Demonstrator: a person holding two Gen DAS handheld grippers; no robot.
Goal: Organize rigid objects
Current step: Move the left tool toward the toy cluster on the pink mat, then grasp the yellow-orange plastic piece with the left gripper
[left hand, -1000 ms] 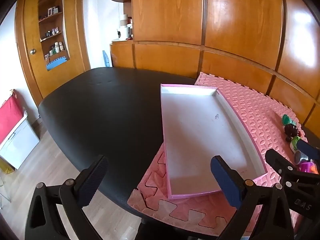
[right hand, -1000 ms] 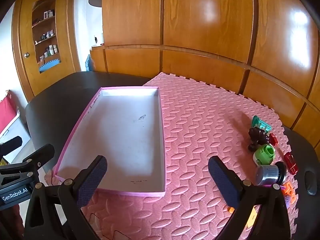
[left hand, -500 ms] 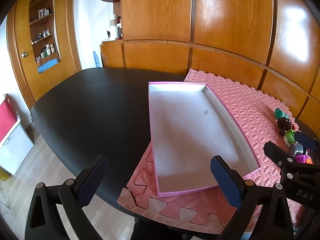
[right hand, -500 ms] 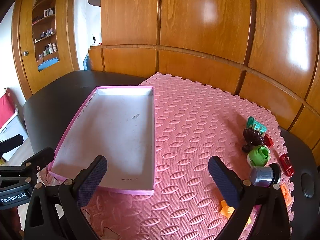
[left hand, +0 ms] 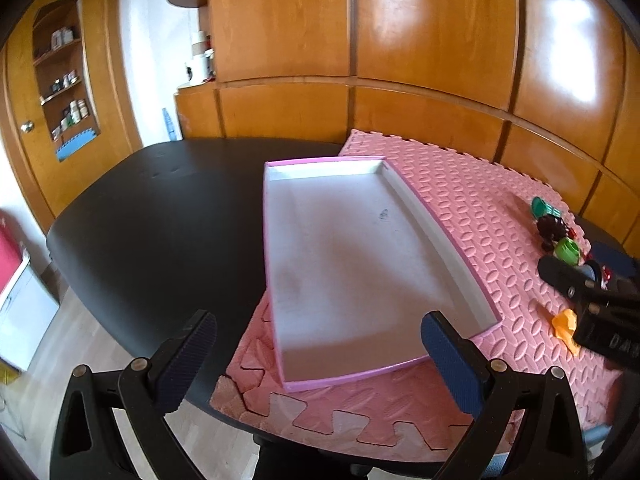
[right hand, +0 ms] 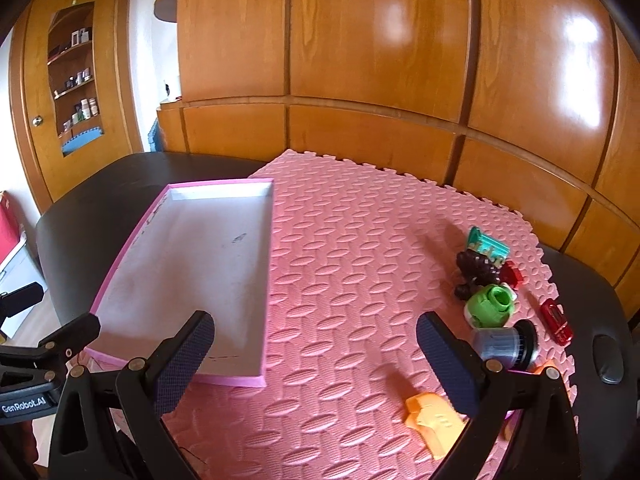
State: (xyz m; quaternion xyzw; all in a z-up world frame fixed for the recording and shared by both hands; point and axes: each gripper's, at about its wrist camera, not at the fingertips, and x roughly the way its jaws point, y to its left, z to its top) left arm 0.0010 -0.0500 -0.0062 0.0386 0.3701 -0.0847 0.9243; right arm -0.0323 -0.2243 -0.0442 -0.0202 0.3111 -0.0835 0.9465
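Note:
An empty pink-rimmed tray (left hand: 440, 236) (right hand: 266, 280) lies on the left part of a pink foam mat (right hand: 360, 240) (left hand: 480, 200). Small toys cluster at the mat's right: a teal piece (right hand: 486, 246), a dark figure (right hand: 476, 270), a green ring toy (right hand: 490, 306), a grey cylinder (right hand: 504, 346), red cars (right hand: 556, 322) and an orange piece (right hand: 434, 420). My right gripper (right hand: 316, 360) hangs open over the mat's front, empty. The left gripper (left hand: 316, 360), also open and empty, hovers before the tray's near end.
The mat covers the right half of a black oval table (left hand: 160, 220). Wooden wall panels (right hand: 360, 60) stand behind it. A door with a shelf niche (left hand: 68, 92) is at the far left. The other gripper's body (left hand: 592, 308) shows at the right in the left wrist view.
Both grippers have drifted rightward and slightly forward over the table; the tray slid left in both views and the orange piece came into sight. Both stayed open.

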